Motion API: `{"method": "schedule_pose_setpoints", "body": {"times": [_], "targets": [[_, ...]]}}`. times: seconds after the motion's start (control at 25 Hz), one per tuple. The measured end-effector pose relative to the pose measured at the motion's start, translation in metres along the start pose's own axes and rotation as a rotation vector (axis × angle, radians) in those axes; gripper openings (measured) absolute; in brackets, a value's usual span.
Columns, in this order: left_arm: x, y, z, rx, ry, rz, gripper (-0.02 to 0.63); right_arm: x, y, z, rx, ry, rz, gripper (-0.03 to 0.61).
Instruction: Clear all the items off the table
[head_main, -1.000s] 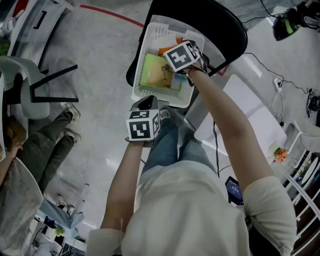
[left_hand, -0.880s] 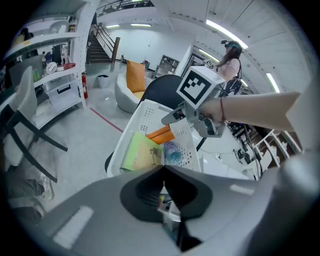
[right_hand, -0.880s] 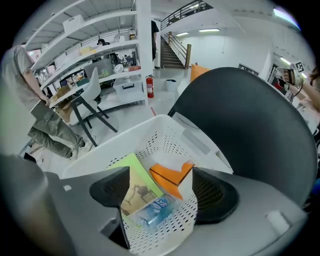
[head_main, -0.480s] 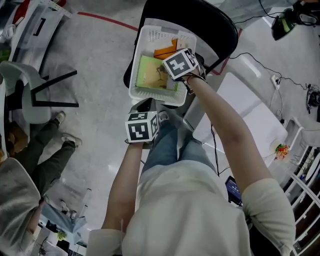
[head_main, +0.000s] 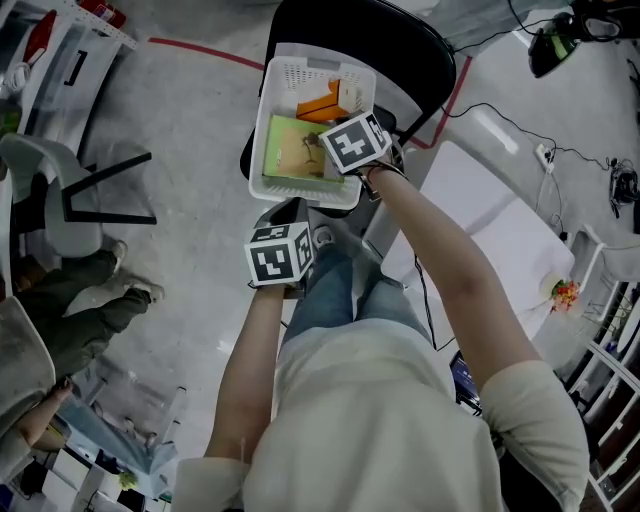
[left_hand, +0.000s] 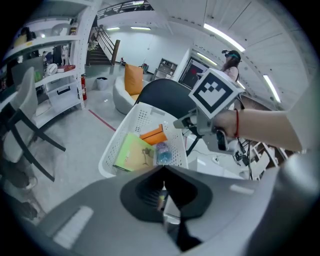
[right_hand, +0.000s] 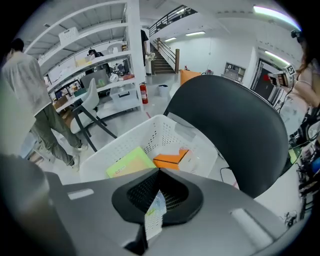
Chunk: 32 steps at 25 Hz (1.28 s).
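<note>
Head view: my right gripper (head_main: 350, 135) hangs over the white basket (head_main: 262, 150) on the far chair (head_main: 400, 40). Left gripper view: the left gripper (left_hand: 164, 200) has narrow fingers pinching a pale scrap (left_hand: 170, 212). Right gripper view: fingers clamp a thin packet (right_hand: 155, 216) above the basket; I judge the next move is to release it

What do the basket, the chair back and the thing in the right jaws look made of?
Basket: white moulded plastic, matte; walls perforated with regular holes.
Chair back: black, matte, smooth curved shell, probably plastic, possibly upholstered.
Packet, clamped in the jaws of the right gripper: thin, flat, printed; paper or plastic film, can't tell which.
</note>
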<state>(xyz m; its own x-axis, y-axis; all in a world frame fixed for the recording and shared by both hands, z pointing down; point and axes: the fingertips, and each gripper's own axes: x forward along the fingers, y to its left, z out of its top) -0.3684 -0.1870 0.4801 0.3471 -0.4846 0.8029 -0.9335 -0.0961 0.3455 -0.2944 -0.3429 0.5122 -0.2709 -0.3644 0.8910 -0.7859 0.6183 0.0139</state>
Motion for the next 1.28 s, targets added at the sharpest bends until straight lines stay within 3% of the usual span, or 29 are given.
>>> {"method": "schedule_pose_setpoints", "body": {"times": [0.32, 0.76, 1.28], "targets": [[-0.007, -0.011, 0.005, 0.054, -0.023, 0.007, 0.008, -0.024, 0.0, -0.014, 0.03, -0.026, -0.007, -0.002], [-0.016, -0.04, 0.001, 0.077, -0.024, -0.032, 0.009, -0.071, 0.0, -0.046, 0.152, -0.091, -0.007, -0.002], [-0.019, -0.116, -0.018, 0.201, 0.004, -0.109, 0.009, -0.139, -0.028, -0.133, 0.33, -0.128, -0.058, -0.002]]}}
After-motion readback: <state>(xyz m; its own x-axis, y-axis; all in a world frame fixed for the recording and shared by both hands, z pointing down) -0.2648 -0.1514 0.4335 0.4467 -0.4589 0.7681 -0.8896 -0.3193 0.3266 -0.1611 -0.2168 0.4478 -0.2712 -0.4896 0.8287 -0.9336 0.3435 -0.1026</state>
